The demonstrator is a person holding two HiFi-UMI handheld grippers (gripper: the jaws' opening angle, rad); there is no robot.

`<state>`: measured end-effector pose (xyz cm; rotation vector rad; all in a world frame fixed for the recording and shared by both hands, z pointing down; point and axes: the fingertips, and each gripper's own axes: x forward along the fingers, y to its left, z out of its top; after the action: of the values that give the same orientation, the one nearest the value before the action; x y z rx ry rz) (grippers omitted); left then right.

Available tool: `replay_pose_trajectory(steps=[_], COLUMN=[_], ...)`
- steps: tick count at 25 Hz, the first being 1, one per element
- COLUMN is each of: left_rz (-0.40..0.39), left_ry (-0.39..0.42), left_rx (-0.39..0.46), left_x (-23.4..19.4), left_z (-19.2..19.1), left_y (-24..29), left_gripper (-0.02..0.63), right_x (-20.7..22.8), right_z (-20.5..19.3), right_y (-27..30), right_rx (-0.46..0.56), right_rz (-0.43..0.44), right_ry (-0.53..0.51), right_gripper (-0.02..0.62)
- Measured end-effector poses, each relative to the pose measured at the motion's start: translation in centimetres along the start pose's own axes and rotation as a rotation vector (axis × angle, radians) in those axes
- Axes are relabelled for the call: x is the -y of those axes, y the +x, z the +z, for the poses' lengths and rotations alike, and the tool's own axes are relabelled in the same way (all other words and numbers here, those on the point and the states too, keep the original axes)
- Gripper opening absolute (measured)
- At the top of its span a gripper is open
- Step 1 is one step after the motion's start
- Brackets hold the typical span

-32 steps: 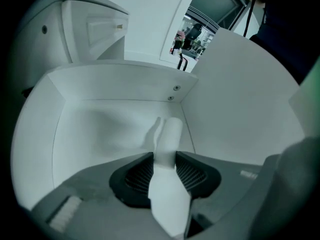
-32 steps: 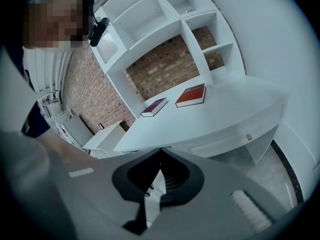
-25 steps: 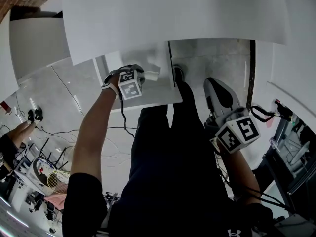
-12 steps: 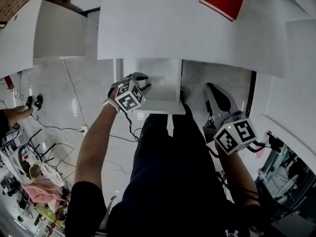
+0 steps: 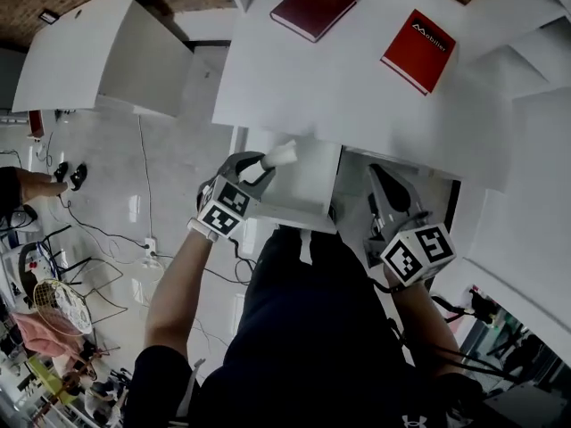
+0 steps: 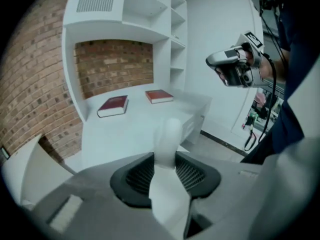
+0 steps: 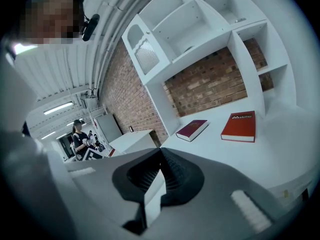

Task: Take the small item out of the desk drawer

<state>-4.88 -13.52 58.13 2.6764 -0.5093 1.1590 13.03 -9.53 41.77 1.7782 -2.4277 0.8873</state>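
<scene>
Protruding far from the clenched left gripper (image 5: 253,165), the small white item (image 6: 168,134) could be levered out; right gripper (image 7: 160,153) is closed, empty.

A bright red hardcover book (image 5: 419,50) lies flat. A dark maroon hardcover book (image 5: 314,5) lies flat to its left, apart from it. Behind the red book stand a red brick wall (image 6: 112,66) and tall white open shelves (image 7: 190,24). A white box-shaped cabinet (image 5: 89,52) stands farther left.
</scene>
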Motion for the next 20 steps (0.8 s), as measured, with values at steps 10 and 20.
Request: replay_pose_trajectory(steps=[10,20], left_rz=[0.214,0.406], left_ry=[-0.161,-0.177], left_rx=[0.313,0.491], left_x=[-1.8,-4.0], left_z=[9.5,15.5], left_y=[-10.7,-18.1], left_gripper=[0.142,0.142], right_x=[-3.4,-6.0], right_z=[5.7,12.7], right_y=[0.6,1.1], right_rx=[0.099,0.238], right_rz=[0.071,0.133], right_ry=[-0.092,-0.216], right_gripper=[0.002,0.002])
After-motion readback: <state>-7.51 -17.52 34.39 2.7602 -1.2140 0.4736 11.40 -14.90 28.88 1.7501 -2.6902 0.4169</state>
